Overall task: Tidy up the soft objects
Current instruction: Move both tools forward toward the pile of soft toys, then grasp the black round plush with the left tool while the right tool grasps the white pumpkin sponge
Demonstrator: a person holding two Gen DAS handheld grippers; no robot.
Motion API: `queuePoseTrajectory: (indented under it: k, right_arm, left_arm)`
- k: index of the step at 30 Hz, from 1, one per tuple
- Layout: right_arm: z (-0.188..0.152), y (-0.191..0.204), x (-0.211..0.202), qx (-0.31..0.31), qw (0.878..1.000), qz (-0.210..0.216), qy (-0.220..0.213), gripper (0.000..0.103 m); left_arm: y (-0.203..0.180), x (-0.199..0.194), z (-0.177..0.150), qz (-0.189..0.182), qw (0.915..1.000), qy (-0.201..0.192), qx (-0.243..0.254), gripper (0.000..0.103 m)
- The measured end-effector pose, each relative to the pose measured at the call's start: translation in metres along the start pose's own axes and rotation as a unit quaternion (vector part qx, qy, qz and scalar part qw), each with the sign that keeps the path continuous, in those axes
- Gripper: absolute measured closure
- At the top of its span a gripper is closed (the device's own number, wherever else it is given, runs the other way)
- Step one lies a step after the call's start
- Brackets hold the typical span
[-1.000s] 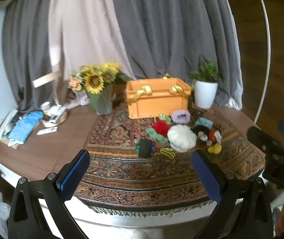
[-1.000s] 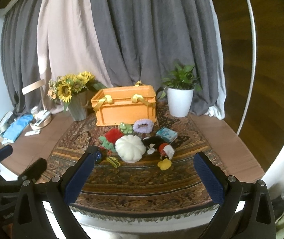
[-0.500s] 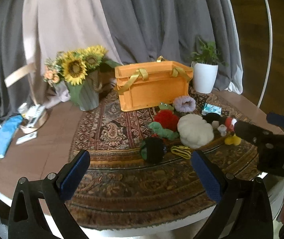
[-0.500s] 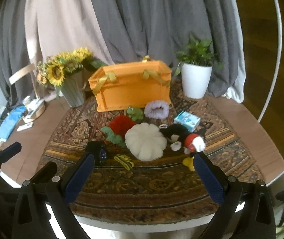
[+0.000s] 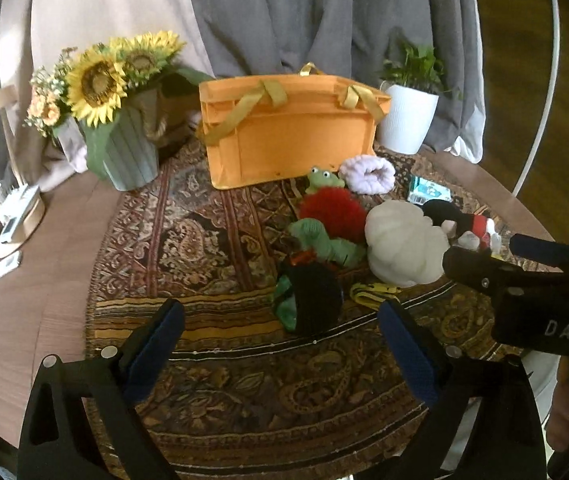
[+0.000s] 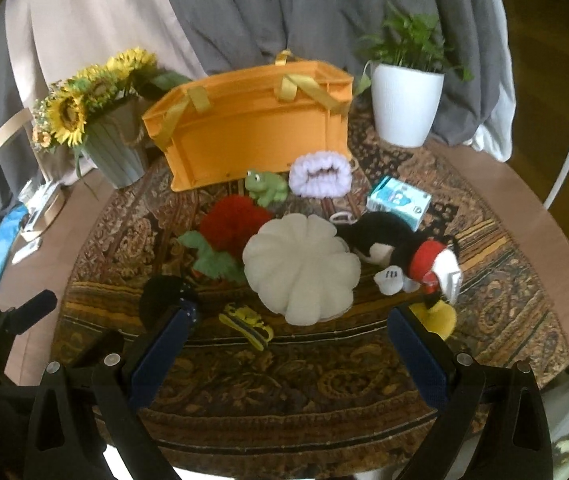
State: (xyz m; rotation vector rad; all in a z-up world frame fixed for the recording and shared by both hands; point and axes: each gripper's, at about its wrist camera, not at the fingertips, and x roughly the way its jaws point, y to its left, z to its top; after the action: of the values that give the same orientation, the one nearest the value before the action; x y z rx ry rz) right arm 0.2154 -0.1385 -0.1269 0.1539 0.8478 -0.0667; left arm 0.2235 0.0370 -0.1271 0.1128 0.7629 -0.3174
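Both grippers are hovering over the near edge of the patterned rug (image 6: 324, 392), pointing down at the heap of soft toys. On the left, the left gripper (image 5: 280, 340) is holding nothing; its blue-padded jaws are wide but easing inward, with only rug between them and the black plush ball (image 5: 316, 300) sitting just past the tips. Behind it, a grey-green pot (image 5: 124, 152) is holding sunflowers, and the orange crate (image 6: 252, 132) with yellow ribbon handles is standing at the back of the rug; from this low angle I cannot tell whether anything is lying inside it. In front of the crate the toys are crowding together: a green frog (image 6: 266, 186), a red pompom (image 6: 232, 224), a green plush (image 6: 212, 260), a lilac scrunchie-like roll (image 6: 320, 174), a white pumpkin cushion (image 6: 300, 268) and a black-and-red plush figure (image 6: 404, 252), with a yellow strap (image 6: 248, 326) lying nearest. The right gripper (image 6: 292, 348) is standing open and empty, its jaws framing the strap and the cushion, which are lying just beyond the tips, untouched. A white pot (image 6: 404, 108) at far right is holding a leafy plant.
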Motion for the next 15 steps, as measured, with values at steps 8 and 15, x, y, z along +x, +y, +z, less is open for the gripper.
queuePoseTrajectory:
  k: [8, 15]
  right_arm:
    - [0.014, -0.015, 0.039, -0.007, 0.998, 0.05, 0.048, 0.002]
    - [0.019, -0.022, 0.072, -0.026, 0.994, 0.066, 0.084, 0.002]
  left_arm:
    - [-0.008, 0.031, 0.006, 0.015, 0.9993, 0.027, -0.023, 0.008]
    - [-0.015, 0.054, 0.009, 0.032, 0.9969, 0.051, -0.05, 0.012]
